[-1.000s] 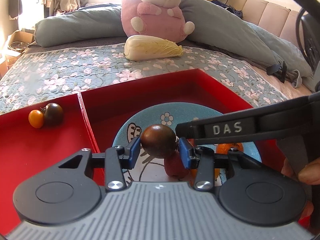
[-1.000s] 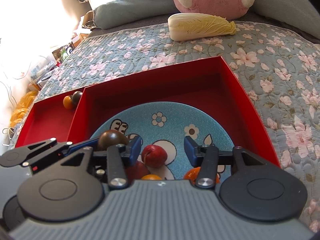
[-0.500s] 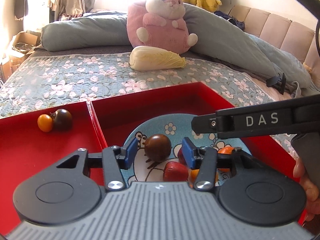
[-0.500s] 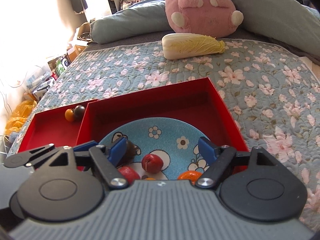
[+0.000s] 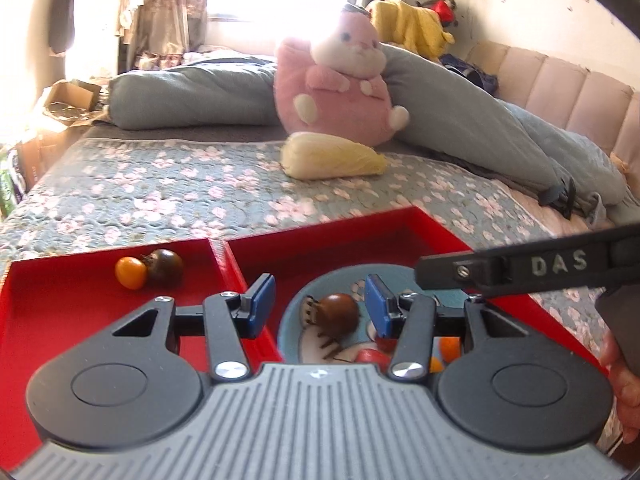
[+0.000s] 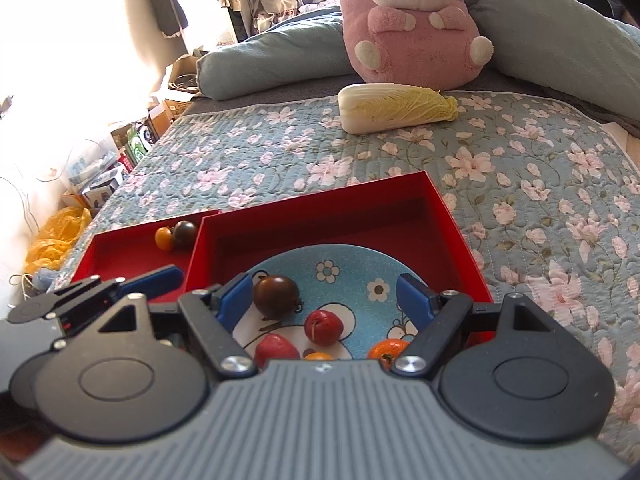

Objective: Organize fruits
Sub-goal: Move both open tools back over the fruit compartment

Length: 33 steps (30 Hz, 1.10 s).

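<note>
A blue cartoon plate (image 6: 352, 276) lies in the right red tray (image 6: 452, 216). On it sit a dark brown tomato (image 6: 276, 296), two red fruits (image 6: 323, 327) and orange ones (image 6: 387, 350). My left gripper (image 5: 320, 308) is open and empty, raised above the dark tomato (image 5: 339, 313). My right gripper (image 6: 324, 300) is open and empty above the plate. The left red tray (image 5: 80, 308) holds an orange tomato (image 5: 130, 273) and a dark tomato (image 5: 165, 265). The left gripper's fingers (image 6: 152, 280) show in the right wrist view.
The trays rest on a floral quilt (image 6: 520, 184). A napa cabbage (image 6: 396, 107) and a pink plush rabbit (image 6: 412, 20) lie beyond them, with grey pillows behind. Boxes and bags stand beside the bed on the left (image 6: 100, 176).
My left gripper opened, let the dark tomato go onto the plate, and drew back up. My right gripper opened wider and pulled back from the plate.
</note>
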Tool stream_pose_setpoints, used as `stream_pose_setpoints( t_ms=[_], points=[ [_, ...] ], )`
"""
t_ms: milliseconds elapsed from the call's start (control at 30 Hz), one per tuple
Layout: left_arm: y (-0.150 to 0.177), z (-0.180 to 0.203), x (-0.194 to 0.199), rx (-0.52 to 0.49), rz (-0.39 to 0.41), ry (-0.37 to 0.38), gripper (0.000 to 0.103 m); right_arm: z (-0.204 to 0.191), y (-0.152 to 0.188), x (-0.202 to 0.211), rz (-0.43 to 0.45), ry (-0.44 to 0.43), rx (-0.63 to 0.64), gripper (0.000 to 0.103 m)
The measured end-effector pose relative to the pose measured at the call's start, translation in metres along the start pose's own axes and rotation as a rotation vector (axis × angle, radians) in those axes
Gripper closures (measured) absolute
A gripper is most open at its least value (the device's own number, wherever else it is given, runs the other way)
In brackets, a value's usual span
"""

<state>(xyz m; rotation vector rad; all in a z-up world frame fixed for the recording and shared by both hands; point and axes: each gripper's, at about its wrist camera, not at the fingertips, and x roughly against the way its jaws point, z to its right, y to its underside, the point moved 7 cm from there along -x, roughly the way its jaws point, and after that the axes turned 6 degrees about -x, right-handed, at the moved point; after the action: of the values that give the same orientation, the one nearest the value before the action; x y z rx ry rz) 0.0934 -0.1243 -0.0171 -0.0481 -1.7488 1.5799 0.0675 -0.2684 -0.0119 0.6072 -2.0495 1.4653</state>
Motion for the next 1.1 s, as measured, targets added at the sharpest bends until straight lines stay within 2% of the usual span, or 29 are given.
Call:
stream_pose_setpoints(
  t_ms=[200,533,867,1100],
  points=[
    [-0.006,-0.04,0.008,0.107,0.006,-0.083,0.047,-0.015,-0.005,0.004,0.021,-0.044,0.016,0.022],
    [-0.002,-0.083,0.004,0.121,-0.039,-0.186,0.047,-0.056,-0.006,-0.004,0.021,-0.125,0.095,0.022],
    [0.008,-0.129,-0.027,0.169,-0.103,-0.234,0.047,-0.086,0.003,-0.014,-0.001,-0.173,0.19,0.022],
    [0.013,-0.144,-0.046,0.183,-0.123,-0.227,0.047,-0.1,0.011,-0.023,-0.018,-0.195,0.261,0.023]
  ],
)
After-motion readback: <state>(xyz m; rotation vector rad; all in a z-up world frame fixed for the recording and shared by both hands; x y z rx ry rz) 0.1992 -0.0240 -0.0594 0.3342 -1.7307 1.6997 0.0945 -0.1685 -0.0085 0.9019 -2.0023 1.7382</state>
